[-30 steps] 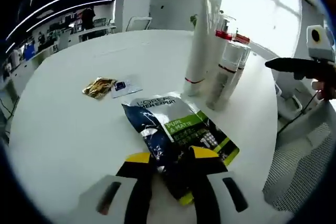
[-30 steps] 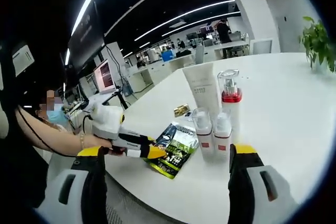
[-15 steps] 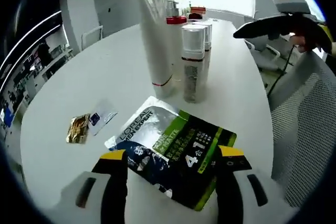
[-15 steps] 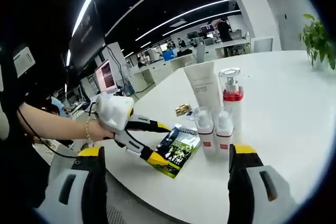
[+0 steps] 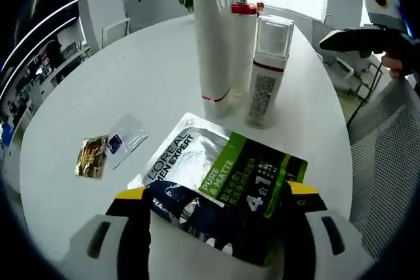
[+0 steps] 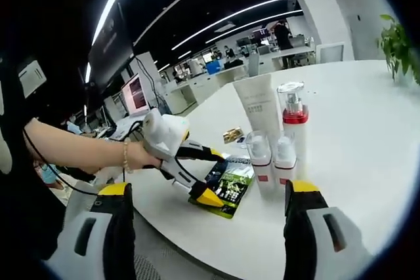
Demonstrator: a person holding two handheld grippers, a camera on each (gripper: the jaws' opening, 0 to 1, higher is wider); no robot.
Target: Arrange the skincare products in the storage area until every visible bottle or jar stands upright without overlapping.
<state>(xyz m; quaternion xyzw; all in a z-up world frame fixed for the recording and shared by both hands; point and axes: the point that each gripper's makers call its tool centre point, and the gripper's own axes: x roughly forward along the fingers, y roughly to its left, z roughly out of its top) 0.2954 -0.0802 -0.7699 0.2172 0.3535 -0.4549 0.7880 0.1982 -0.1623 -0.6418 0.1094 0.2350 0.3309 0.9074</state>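
Left gripper (image 5: 220, 211): jaws spread wide, one each side of the sachet's near end – not clamped on it. In right gripper view (image 6: 209, 175) it reaches in from the left, angled down to the table edge, a hand (image 6: 136, 155) w/ bracelet on its grip.
Right gripper (image 6: 207, 227): jaws wide apart, nothing between; hangs off the table edge, facing the bottles.
Sachet (image 5: 220, 178): flat on the white table (image 5: 151, 77), silver-green pouch, near edge.
Tube (image 5: 211, 37): upright, cap down.
Red-collar pump bottle (image 5: 241, 44): upright, just behind tube.
Clear-cap bottles (image 6: 269, 162): two, upright, side by side, in front – approx touching.
Small packets (image 5: 105, 149): gold one and clear one, flat, left of sachet.
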